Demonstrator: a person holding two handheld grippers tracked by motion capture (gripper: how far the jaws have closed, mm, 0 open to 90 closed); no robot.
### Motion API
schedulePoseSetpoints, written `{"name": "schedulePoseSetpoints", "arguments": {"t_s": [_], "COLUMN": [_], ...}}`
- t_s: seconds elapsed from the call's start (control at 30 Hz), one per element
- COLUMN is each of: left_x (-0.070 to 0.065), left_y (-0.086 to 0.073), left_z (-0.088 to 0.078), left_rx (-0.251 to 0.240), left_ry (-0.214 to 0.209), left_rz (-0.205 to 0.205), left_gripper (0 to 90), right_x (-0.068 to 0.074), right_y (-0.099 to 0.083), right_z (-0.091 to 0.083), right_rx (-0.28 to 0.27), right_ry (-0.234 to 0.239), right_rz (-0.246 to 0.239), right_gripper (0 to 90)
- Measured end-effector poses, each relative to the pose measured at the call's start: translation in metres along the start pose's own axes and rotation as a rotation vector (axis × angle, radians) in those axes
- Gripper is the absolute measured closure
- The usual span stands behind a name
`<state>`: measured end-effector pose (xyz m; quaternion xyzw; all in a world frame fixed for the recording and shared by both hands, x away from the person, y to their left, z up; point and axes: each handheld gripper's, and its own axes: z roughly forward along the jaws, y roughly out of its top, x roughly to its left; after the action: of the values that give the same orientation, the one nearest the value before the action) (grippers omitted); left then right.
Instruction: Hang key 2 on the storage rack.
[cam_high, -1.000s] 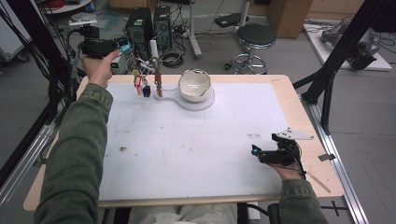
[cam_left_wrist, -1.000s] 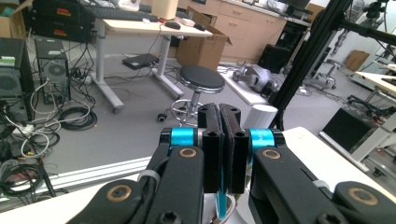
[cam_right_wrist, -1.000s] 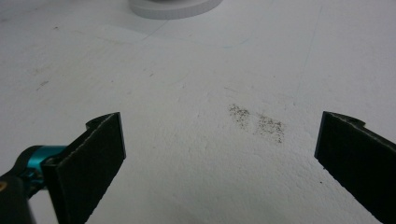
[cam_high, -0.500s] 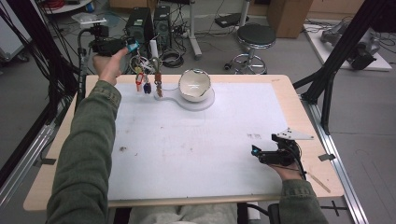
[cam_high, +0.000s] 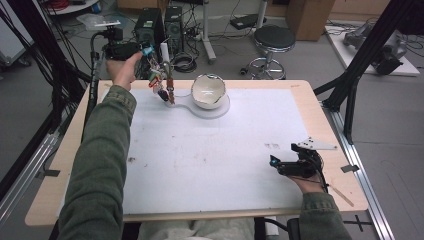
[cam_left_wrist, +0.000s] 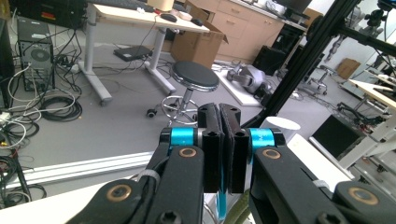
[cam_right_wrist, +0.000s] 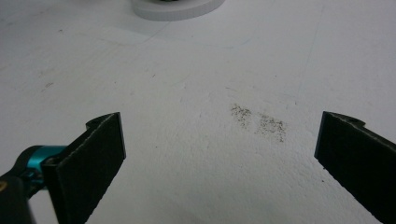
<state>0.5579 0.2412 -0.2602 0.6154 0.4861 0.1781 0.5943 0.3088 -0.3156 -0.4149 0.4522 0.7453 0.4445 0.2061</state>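
My left gripper (cam_high: 149, 51) is held above the table's far left corner, its jaws (cam_left_wrist: 219, 112) pressed together with nothing visible between them. Just below and right of its tip is a bunch of small colourful pieces (cam_high: 161, 82), at the left end of a white base (cam_high: 220, 111) that carries a white bowl (cam_high: 209, 90). I cannot tell whether the gripper touches the bunch. My right gripper (cam_high: 274, 162) rests low at the front right of the white mat (cam_high: 210, 165). Its jaws (cam_right_wrist: 222, 126) stand wide open over bare mat.
A patch of dark specks (cam_right_wrist: 259, 123) marks the mat ahead of the right gripper. Beyond the far table edge are computer towers (cam_high: 156, 25), cables and a black stool (cam_high: 272, 37). Black frame struts (cam_high: 350, 90) flank the right side of the table.
My left hand has carried its gripper to the right, ending over the colourful bunch. The right hand and its gripper have stayed put.
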Motion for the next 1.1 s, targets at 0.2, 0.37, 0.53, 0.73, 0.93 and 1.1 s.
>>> {"name": "schedulePoseSetpoints", "arguments": {"t_s": [0.2, 0.37, 0.53, 0.73, 0.93, 1.1], "left_x": [0.001, 0.003, 0.008, 0.017, 0.022, 0.023], "left_y": [0.001, 0.004, 0.003, -0.008, -0.015, -0.017], "left_z": [-0.005, -0.012, -0.018, -0.030, -0.043, -0.050], "left_rx": [0.049, 0.057, 0.037, -0.024, -0.049, -0.054], "left_ry": [0.010, 0.014, 0.015, 0.028, 0.093, 0.125], "left_rz": [0.002, -0.024, -0.048, -0.100, -0.082, -0.046], "left_gripper": [81.8, 54.8, 41.6, 37.7, 29.9, 18.5], "right_x": [0.001, 0.002, 0.001, 0.001, 0.001, 0.001], "right_y": [0.000, 0.001, 0.001, 0.001, 0.001, 0.001], "right_z": [-0.001, -0.001, 0.000, -0.002, -0.001, -0.002], "right_rx": [-0.003, -0.003, -0.003, -0.012, -0.010, -0.007], "right_ry": [0.002, 0.002, 0.001, -0.008, -0.009, -0.008], "right_rz": [0.002, 0.005, 0.001, 0.011, 0.005, 0.010], "right_gripper": [1.0, 1.0, 1.0, 0.9, 0.9, 0.9]}}
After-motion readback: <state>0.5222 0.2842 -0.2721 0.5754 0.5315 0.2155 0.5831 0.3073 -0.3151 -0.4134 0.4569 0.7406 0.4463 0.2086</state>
